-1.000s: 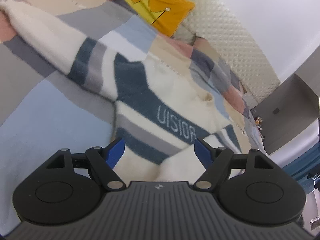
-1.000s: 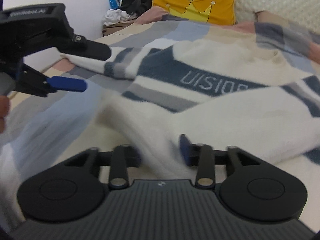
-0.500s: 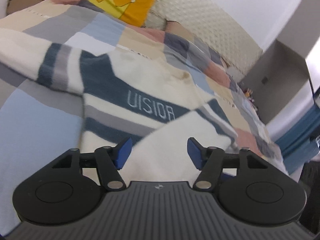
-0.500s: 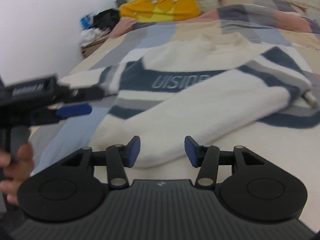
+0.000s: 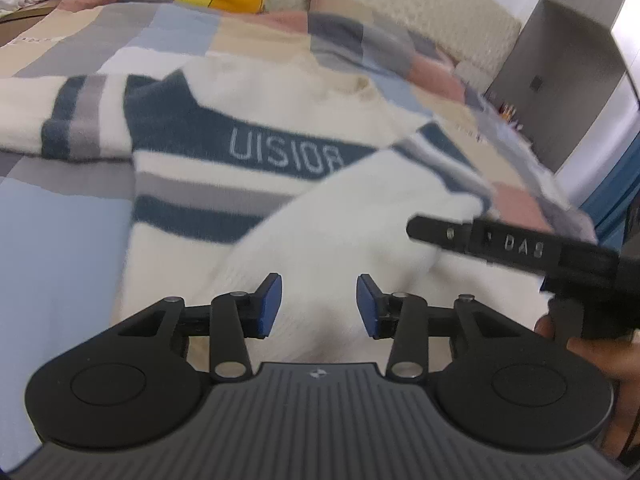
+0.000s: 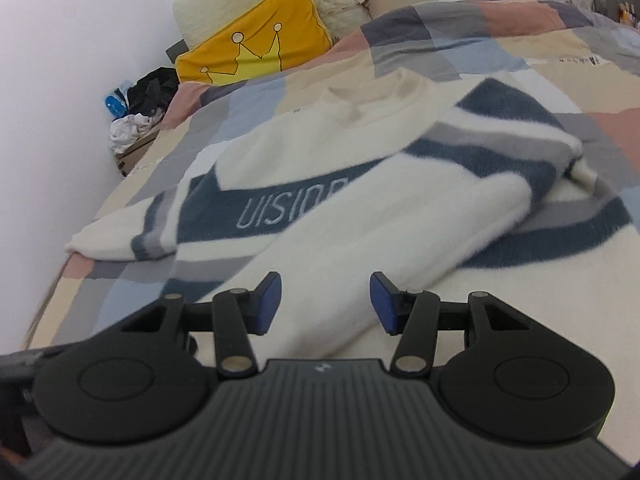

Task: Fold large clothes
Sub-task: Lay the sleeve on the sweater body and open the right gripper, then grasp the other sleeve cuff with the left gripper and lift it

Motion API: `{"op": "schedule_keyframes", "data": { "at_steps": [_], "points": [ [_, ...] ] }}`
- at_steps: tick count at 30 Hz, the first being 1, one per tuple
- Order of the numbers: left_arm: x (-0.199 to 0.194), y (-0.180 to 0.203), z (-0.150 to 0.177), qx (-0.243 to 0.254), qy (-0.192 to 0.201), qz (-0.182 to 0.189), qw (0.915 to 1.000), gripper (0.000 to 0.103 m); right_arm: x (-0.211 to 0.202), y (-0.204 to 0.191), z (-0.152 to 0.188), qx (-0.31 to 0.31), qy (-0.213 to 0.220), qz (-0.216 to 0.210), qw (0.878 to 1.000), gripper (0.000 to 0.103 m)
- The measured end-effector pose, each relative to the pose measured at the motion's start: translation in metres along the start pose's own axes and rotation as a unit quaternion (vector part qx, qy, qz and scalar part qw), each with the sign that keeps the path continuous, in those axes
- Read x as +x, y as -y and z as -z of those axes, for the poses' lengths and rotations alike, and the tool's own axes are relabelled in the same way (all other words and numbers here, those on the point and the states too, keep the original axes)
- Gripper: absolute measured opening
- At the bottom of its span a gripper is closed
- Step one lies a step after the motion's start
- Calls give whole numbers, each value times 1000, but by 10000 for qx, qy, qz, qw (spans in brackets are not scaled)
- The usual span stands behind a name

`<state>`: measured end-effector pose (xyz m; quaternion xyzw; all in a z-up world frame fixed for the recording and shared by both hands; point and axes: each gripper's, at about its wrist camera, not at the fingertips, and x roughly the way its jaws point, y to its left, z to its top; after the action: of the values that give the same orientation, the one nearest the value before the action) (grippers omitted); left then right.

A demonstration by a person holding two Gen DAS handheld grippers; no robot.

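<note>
Left wrist: sweater (image 5: 304,128) chest stripe reads "UISIOR".

Illumination is bright, soft and even in both wrist views; shadows are faint and diffuse. No single source is visible; the wall (image 6: 60,60) at 10 o'clock in the right view reads as a smooth pale gradient without glare. The left view shows motion blur: the sweater (image 5: 280,152) lettering and the bedspread (image 5: 360,40) toward 12 o'clock are smeared. The right view is sharper, softening toward 3 o'clock. Fisheye distortion bends the cabinet (image 5: 560,80) edges at 2 o'clock. Dark corners mark the lens edge.
</note>
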<state>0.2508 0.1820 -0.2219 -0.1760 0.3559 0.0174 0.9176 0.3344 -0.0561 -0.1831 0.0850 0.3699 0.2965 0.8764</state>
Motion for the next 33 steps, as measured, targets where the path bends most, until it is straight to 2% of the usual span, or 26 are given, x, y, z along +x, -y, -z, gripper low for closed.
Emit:
{"op": "schedule_keyframes", "data": {
  "at_steps": [5, 8, 10, 18, 22, 27, 30, 33],
  "points": [
    [20, -4, 10, -35, -268, -210, 9994, 46, 9, 3, 4, -280, 125, 45, 9995, 46],
    [24, -2, 12, 9, -315, -303, 9990, 46, 16, 8, 6, -195, 113, 86, 9997, 37],
    [25, 0, 13, 95, -312, -370, 9988, 46, 21, 8, 9, -264, 95, 144, 9995, 36],
    [19, 4, 8, 143, -135, -429, 9989, 46, 32, 18, 12, -92, -152, 132, 9998, 35],
    [4, 0, -3, 165, 184, -616, 9978, 46, 33, 20, 11, -45, -198, 115, 9997, 35],
    [-1, -19, -23, -144, 397, -969, 9944, 47, 32, 16, 11, -220, -189, 155, 9995, 35],
    [1, -35, -37, -424, 379, -1146, 9918, 48, 32, 13, 9, -314, -171, 184, 9992, 36],
    [3, -58, -55, -729, 362, -1359, 9874, 58, 32, 14, 5, -345, -132, 139, 9992, 36]
  ]
}}
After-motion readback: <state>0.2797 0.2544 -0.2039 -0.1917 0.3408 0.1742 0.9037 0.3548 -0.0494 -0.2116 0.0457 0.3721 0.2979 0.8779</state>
